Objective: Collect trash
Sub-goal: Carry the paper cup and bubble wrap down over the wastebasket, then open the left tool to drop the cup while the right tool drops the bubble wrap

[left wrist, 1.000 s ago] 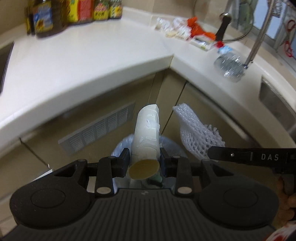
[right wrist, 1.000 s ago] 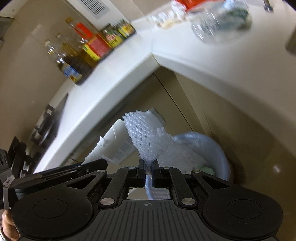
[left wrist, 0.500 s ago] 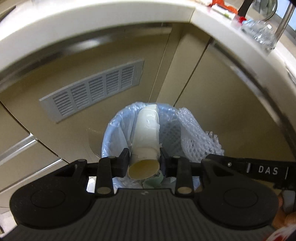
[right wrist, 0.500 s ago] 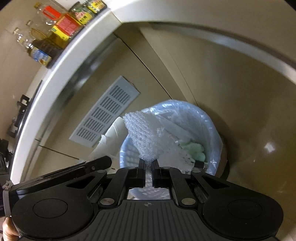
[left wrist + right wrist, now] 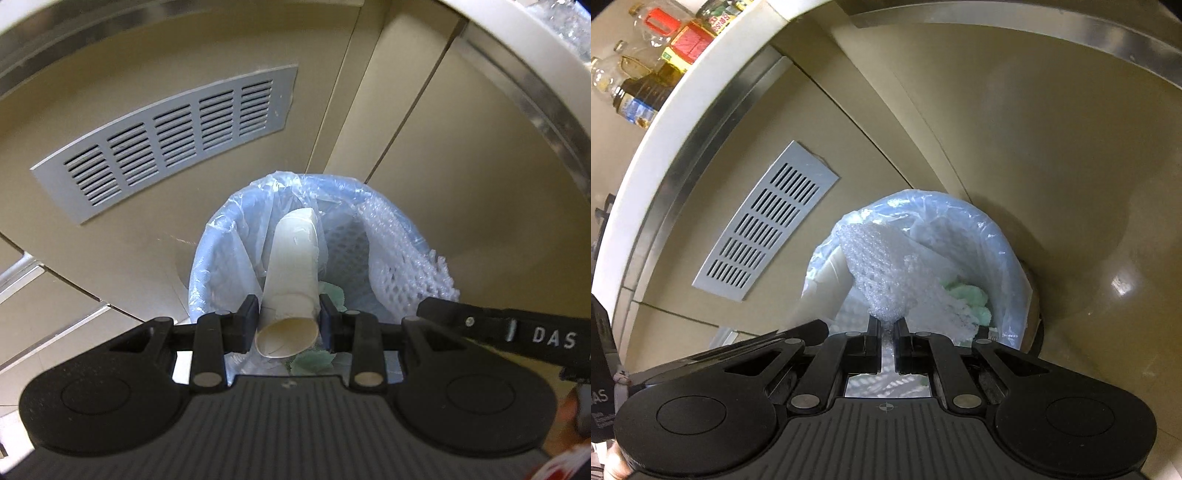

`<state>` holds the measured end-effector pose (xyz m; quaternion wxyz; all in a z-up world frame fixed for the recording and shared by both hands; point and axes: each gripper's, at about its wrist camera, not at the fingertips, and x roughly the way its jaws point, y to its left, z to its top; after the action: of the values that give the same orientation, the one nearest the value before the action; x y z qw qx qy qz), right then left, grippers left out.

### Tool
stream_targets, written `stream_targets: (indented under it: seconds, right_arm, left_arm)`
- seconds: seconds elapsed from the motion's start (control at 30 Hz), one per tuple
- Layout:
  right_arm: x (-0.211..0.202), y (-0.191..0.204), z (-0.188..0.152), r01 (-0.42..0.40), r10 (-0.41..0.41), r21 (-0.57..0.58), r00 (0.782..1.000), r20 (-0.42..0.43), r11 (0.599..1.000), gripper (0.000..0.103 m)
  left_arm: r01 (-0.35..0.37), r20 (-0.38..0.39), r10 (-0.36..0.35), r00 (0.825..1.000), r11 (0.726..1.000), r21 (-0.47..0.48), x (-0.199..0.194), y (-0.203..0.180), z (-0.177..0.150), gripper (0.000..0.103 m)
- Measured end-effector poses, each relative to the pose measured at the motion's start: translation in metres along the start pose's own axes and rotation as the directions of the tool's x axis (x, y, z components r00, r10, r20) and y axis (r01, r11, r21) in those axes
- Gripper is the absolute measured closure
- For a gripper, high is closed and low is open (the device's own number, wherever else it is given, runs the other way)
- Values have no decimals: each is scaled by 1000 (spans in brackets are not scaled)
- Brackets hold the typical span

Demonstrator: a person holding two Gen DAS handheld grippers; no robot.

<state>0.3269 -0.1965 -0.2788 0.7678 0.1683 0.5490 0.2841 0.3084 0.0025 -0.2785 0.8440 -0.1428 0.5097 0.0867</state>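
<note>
Left wrist: crumpled white paper cup [image 5: 291, 273], torn, mouth squashed oval.

A home kitchen, seen from low down in a corner: a white tabletop [image 5: 683, 107] curves overhead, carrying bottles of cooking oil and sauce [image 5: 646, 92] with bright labels. Beige cabinet doors [image 5: 461, 184] with metal trim run beneath it, one fitted with a grey slatted vent [image 5: 166, 136]. On the glossy floor [image 5: 1108, 314] stands a small bin lined with a pale blue plastic bag [image 5: 221, 240].
</note>
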Motion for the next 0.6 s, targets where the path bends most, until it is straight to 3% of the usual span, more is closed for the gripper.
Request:
stream_targets:
  seconds: [0.4,0.6]
  right_arm:
    - [6,-5,4,6,-6,20,1000,1,1000,97]
    - [10,-2,4,5,-5,18,1000,-20,1000,97]
  left_arm:
    - [-28,10,28,1000,999,44,28,-1,3,72]
    - [-6,3,6,1000,1000,14,17,7,3,72]
